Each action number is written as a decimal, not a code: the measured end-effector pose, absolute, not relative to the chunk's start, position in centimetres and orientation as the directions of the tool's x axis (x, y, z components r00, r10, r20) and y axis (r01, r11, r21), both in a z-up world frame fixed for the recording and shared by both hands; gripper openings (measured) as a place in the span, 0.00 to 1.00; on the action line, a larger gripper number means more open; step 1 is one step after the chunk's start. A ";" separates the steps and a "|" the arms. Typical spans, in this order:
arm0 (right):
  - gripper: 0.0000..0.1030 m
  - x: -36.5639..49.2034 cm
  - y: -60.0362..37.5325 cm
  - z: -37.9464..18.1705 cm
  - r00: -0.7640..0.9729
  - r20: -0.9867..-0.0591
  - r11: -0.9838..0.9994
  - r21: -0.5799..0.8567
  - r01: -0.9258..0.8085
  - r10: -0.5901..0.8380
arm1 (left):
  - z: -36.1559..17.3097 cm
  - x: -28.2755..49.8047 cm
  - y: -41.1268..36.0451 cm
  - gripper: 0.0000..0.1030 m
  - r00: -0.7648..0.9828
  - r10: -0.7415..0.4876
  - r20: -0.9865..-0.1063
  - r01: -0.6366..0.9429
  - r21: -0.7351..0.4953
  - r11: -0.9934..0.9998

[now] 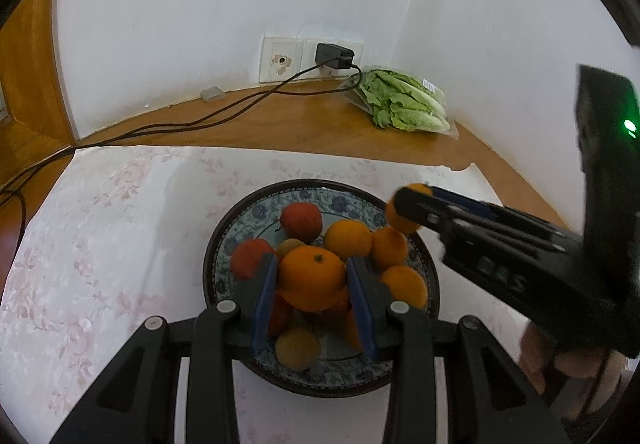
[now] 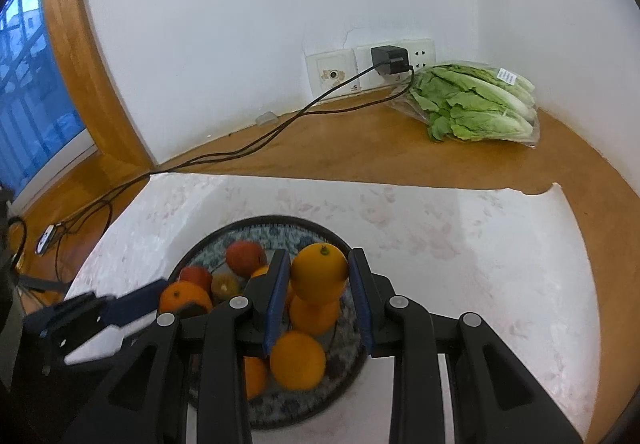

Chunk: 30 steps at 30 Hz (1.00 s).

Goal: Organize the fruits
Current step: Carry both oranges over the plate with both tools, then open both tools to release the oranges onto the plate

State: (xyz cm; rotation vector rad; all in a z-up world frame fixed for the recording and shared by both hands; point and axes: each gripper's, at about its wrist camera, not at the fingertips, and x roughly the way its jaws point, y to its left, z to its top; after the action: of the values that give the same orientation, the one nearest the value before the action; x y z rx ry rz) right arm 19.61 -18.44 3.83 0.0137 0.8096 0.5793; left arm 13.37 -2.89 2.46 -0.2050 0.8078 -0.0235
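**Both grippers pinch an orange above the plate**

In the left wrist view, the left gripper [image 1: 312,276] pinches an orange [image 1: 312,280] between its blue pads, low at centre frame, above the patterned plate [image 1: 344,199]. The plate holds more oranges, red fruits [image 1: 301,222] and brownish kiwis [image 1: 298,348], and stands on a pale floral cloth [image 1: 120,211].

The right gripper [image 2: 319,276] pinches a second orange [image 2: 319,272], over the plate's right half in the right wrist view. In the left wrist view it reaches in from the right edge, over the plate's upper right rim.

Bagged lettuce [image 2: 476,103] lies at the upper right, on the wooden top by the wall sockets.
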 end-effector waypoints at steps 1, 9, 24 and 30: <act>0.30 19.9 -18.1 3.6 0.543 -0.679 0.846 0.229 -0.482 0.494 | 2.5 13.3 -2.9 0.36 0.693 -0.099 -0.714 -0.056 -0.190 0.980; 0.30 21.1 -17.0 2.9 0.537 -0.684 0.844 0.227 -0.487 0.494 | 2.3 13.2 -2.8 0.36 0.698 -0.105 -0.708 -0.051 -0.196 0.979; 0.48 19.4 -18.6 4.1 0.515 -0.679 0.829 0.269 -0.490 0.524 | 2.9 12.7 -2.7 0.52 0.695 -0.125 -0.708 -0.038 -0.210 0.977; 0.53 17.7 -20.7 5.0 0.500 -0.679 0.828 0.312 -0.467 0.538 | 4.2 11.3 -3.0 0.66 0.706 -0.126 -0.697 -0.023 -0.201 0.979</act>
State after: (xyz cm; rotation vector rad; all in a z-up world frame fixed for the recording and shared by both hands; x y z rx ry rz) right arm 17.66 -20.72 5.02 0.0912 0.8524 0.6084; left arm 11.32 -3.00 4.21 -0.2006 0.7858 -0.0576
